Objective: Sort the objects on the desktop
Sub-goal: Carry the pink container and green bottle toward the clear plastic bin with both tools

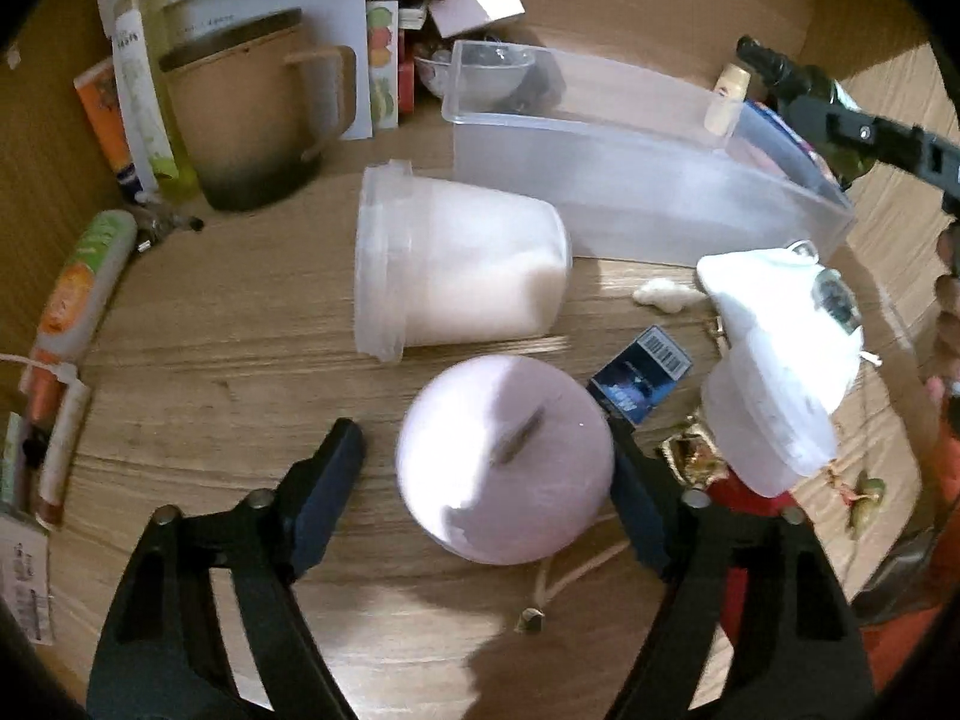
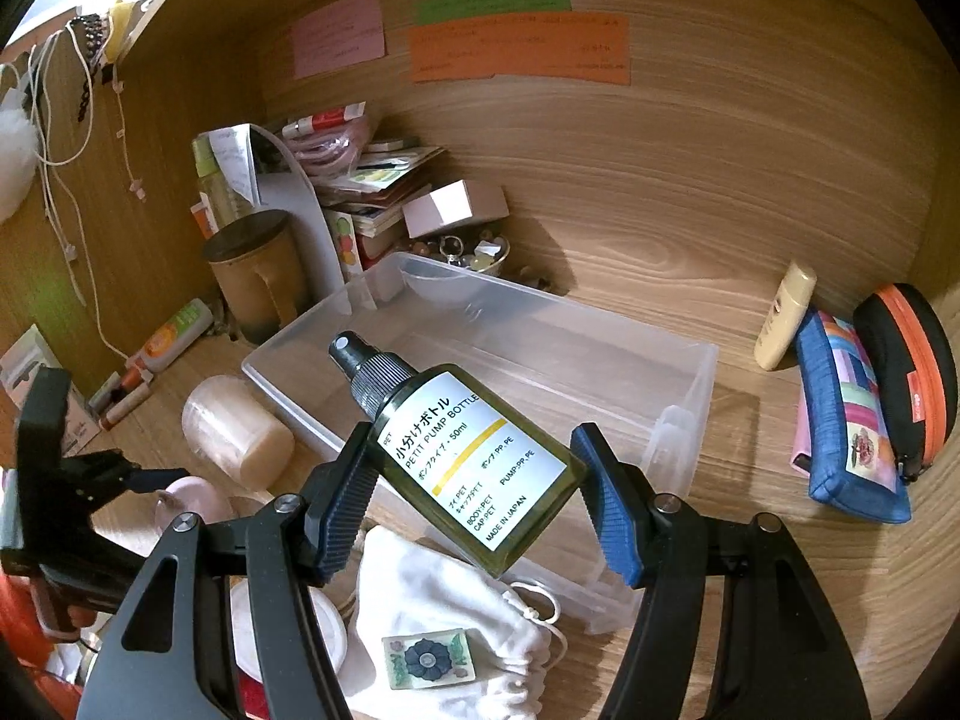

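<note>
left claw [image 1: 486,456]: open around pink ball [image 1: 507,459] | right claw [image 2: 474,483]: grips pump bottle [image 2: 474,456], label readable here only

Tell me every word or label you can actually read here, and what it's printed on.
On the green pump bottle in the right gripper:
"PET"
"小分けボトル"
"PETIT PUMP BOTTLE"
"50ml"
"BODY:PET"
"CAP:PET"
"PUMP:PP, PE"
"MADE IN JAPAN"
Too blurred: the wall notes, the blue box (barcode only), the tubes.

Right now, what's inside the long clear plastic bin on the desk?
The clear bin looks empty: its bare floor shows through in the right wrist view. The pump bottle, held in the right gripper, hangs over its near edge and hides part of the floor and the near corner.
</note>
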Tool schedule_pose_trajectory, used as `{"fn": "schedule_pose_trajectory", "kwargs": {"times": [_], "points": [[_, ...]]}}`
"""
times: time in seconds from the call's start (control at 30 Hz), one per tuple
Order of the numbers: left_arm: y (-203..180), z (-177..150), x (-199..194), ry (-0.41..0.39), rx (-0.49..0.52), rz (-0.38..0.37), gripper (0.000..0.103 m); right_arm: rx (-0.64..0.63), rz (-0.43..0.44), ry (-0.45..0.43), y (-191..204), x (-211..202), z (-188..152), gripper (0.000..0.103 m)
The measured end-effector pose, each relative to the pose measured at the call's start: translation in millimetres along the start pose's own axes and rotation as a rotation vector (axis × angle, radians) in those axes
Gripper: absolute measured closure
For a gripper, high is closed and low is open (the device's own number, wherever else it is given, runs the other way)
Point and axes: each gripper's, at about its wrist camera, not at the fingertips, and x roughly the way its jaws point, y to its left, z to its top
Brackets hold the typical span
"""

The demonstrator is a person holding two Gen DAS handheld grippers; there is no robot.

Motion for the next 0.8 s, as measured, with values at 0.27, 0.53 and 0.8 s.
{"fn": "schedule_pose_trajectory", "kwargs": {"times": [0.27, 0.53, 0.8], "points": [[-3.5, -5.6, -7.3, -0.026, 0.002, 0.015, 0.040, 0.002, 0.005, 0.007, -0.7, 0.8, -0.3, 0.041], [-2.8, 23.6, -40.1, -0.126, -0.003, -0.069, 0.040, -0.008, -0.017, -0.001, -2.7, 1.6, 4.1, 0.041], [-0.8, 79.5, -62.4, -0.191, 0.032, -0.129, 0.040, -0.021, -0.043, 0.023, -10.1, 14.0, 13.5, 0.041]]}}
